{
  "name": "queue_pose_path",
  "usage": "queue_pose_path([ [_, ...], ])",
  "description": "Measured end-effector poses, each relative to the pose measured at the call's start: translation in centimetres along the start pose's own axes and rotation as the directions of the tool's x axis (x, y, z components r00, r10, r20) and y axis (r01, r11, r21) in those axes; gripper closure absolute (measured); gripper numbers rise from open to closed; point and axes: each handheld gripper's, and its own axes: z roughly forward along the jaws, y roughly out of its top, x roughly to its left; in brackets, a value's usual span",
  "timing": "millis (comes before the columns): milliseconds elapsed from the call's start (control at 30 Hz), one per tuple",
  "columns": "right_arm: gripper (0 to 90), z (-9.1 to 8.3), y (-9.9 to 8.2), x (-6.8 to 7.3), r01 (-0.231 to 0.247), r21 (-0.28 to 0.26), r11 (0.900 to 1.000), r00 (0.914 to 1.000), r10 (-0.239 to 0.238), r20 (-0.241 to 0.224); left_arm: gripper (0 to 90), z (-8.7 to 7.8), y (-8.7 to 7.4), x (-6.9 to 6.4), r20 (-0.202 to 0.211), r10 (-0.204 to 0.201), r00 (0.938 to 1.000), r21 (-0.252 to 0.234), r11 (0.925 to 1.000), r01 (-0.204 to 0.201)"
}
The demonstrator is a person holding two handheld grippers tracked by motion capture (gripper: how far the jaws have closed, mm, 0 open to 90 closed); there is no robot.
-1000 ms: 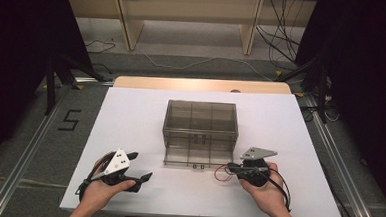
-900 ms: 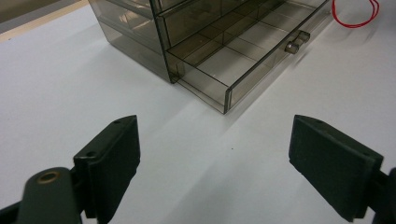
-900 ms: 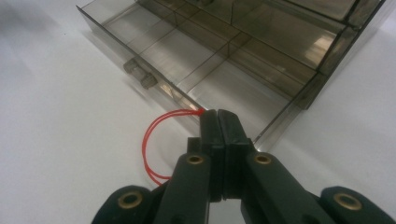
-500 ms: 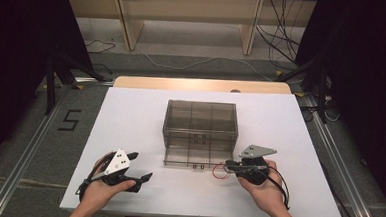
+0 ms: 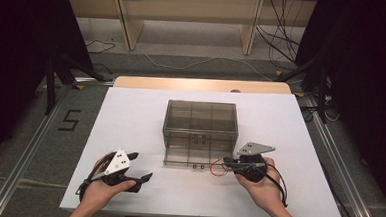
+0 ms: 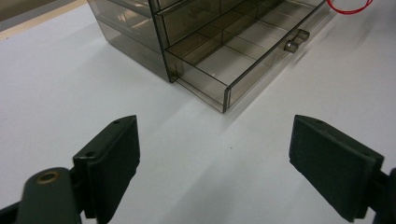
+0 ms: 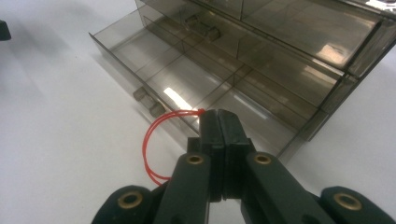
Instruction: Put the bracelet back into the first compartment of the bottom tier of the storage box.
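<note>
- My left hand-held gripper [image 5: 136, 169] sits at the lower left of the high view, low over the white tabletop [image 5: 130, 115], jaws spread wide with nothing between them.
- The smoky plastic drawer box [image 5: 200, 120] stands mid-frame; its bottom drawer [image 5: 191, 156] is pulled out toward me, compartments bare.
- My right hand-held gripper [image 5: 225, 163] is at lower centre-right, jaws pressed together, pinching the red wire loop [image 7: 156, 142]. The loop bows out to the left of the tips in the right gripper view.
- The open drawer lies just up and left of those tips; its long axis runs across the frame, front wall and handle [image 7: 149, 103] nearest.
- My right hand is much nearer, so I judge the drop is a short reach over the front wall.
</note>
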Motion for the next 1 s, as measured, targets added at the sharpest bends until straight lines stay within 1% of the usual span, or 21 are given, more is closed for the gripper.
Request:
queue_pose_path([
  [167, 90.0, 0.1, 0.3, 0.1, 0.008, -0.004, 1.0000, 1.0000, -0.008, -0.003, 16.1, 0.0, 0.0, 0.0, 0.000, -0.001, 1.0000, 0.000, 1.0000, 0.001],
  [267, 90.0, 0.2, 0.5, 0.1, 0.001, -0.010, 0.9999, 1.0000, -0.001, 0.001, 16.1, 0.0, 0.0, 0.0, -0.001, -0.001, 1.0000, 0.000, 1.0000, 0.001],
  [433, 90.0, 0.2, 0.7, 0.1, 0.010, -0.013, 0.9999, 1.0000, -0.010, -0.001, 16.1, 0.0, 0.0, 0.0, -0.001, -0.001, 1.0000, 0.000, 1.0000, 0.001],
  [567, 90.0, 0.3, 1.0, 0.2, 0.003, -0.015, 0.9999, 1.0000, -0.003, -0.001, 16.1, 0.0, 0.0, 0.0, -0.001, -0.002, 1.0000, 0.000, 1.0000, 0.002],
  [1000, 90.0, 0.6, 1.6, 0.4, 0.009, -0.023, 0.9997, 0.9999, -0.009, -0.006, 16.0, 0.0, 0.0, 0.0, 0.000, -0.001, 1.0000, 0.000, 1.0000, 0.001],
])
